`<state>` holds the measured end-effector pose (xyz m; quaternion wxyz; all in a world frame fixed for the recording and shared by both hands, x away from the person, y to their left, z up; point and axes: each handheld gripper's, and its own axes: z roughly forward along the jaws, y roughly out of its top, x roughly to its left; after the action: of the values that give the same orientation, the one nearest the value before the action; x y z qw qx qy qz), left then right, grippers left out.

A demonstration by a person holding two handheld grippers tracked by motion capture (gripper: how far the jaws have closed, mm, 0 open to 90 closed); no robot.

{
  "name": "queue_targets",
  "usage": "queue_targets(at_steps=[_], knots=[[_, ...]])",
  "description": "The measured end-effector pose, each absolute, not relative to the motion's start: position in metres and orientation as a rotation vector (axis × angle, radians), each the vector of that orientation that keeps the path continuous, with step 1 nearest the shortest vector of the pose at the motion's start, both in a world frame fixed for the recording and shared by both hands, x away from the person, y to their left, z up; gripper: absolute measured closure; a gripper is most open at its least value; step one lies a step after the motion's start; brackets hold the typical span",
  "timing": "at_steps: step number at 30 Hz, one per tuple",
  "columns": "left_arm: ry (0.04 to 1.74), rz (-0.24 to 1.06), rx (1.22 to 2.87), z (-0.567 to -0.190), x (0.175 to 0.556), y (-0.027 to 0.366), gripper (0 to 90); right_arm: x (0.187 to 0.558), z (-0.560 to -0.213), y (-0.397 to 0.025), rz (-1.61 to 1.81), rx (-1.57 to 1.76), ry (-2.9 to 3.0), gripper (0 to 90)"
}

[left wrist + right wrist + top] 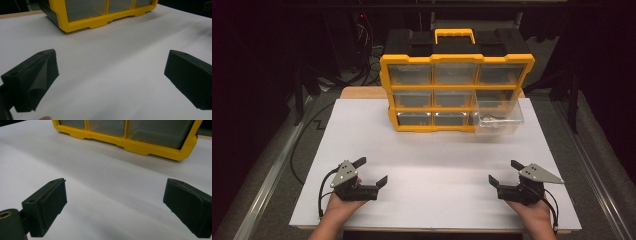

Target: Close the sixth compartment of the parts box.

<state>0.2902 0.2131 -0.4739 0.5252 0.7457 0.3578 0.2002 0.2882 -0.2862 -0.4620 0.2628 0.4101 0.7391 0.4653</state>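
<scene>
A yellow and black organizer cabinet (456,80) with clear drawers stands upright at the back of the white board (432,165). Its bottom-right drawer (498,118) is pulled out and holds a small item I cannot identify. My left gripper (374,172) rests near the front left of the board, open, nothing between its jaws. My right gripper (505,173) rests near the front right, also open and empty. The left gripper view has the left gripper (111,75) facing the cabinet's (100,12) lower drawers. In the right gripper view the right gripper (115,202) faces the cabinet's base (130,135).
The white board lies on a wooden table (362,92). Dark floor and cables (367,55) surround it, with metal rails (267,175) along the sides. Bare white surface stretches between the grippers and the cabinet.
</scene>
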Motion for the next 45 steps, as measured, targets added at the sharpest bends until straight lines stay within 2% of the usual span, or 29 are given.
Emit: queue_targets(at_steps=[7,13,18,24,41,45], knots=[[0.849,0.475,1.79,-0.4742,0.29,0.212,0.5,0.2874,-0.4625,-0.2852,1.246,1.09,2.009,14.7],[0.847,0.472,1.792,-0.4745,0.2902,0.2116,0.5,0.2881,-0.4636,-0.2851,1.229,1.089,2.022,18.0],[0.844,0.475,1.801,-0.4748,0.2902,0.2113,0.5,0.2881,-0.4646,-0.2845,1.233,1.093,2.034,25.3],[0.842,0.475,1.802,-0.475,0.2901,0.2108,0.6,0.2875,-0.4645,-0.2838,1.226,1.077,2.04,39.3],[0.837,0.477,1.812,-0.4755,0.2901,0.2099,0.6,0.2847,-0.4613,-0.2826,1.204,1.084,1.99,66.7],[0.838,0.475,1.81,-0.4755,0.2901,0.2097,0.6,0.2854,-0.4607,-0.2837,1.195,1.105,1.993,76.5]])
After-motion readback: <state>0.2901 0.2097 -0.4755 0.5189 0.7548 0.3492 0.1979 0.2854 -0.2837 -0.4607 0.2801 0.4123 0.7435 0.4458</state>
